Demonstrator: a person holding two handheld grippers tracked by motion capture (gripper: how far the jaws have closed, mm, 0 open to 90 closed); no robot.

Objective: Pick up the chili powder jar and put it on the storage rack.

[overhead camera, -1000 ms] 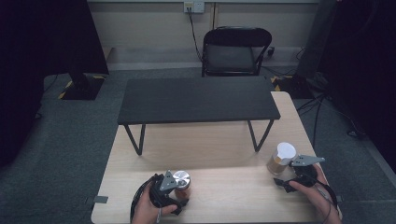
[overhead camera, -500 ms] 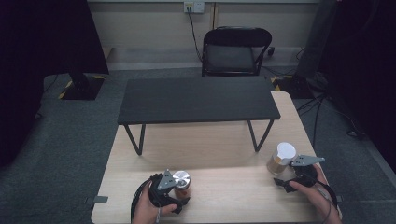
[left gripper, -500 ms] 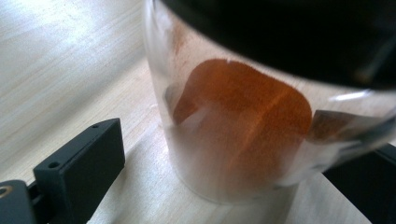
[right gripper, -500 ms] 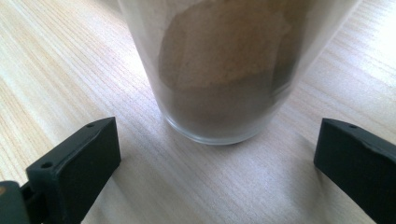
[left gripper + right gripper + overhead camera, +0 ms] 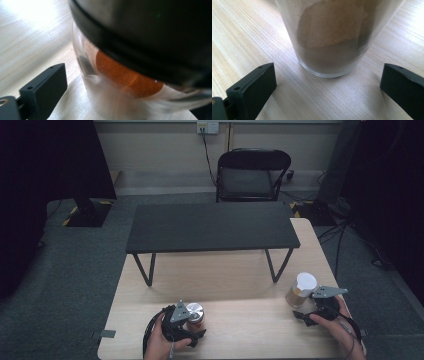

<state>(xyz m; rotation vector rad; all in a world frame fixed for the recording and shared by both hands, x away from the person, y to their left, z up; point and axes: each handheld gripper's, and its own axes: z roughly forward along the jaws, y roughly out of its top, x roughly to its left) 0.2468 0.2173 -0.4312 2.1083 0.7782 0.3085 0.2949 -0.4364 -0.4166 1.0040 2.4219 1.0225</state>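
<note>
Left gripper view | glass jar (image 5: 120, 75), black lid band, orange powder | left gripper (image 5: 187, 324) fingers closing around it, not pressing | right gripper (image 5: 305, 312) fingers apart.

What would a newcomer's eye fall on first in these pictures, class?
Probably the black low bench standing across the far half of the pale wooden table. Next come two jars near the front edge: a metal-lidded jar of orange-brown contents at the left gripper, whose jaws have just been closing with the jar between them, and a white-lidded jar of brown powder just ahead of the open right gripper.
</note>
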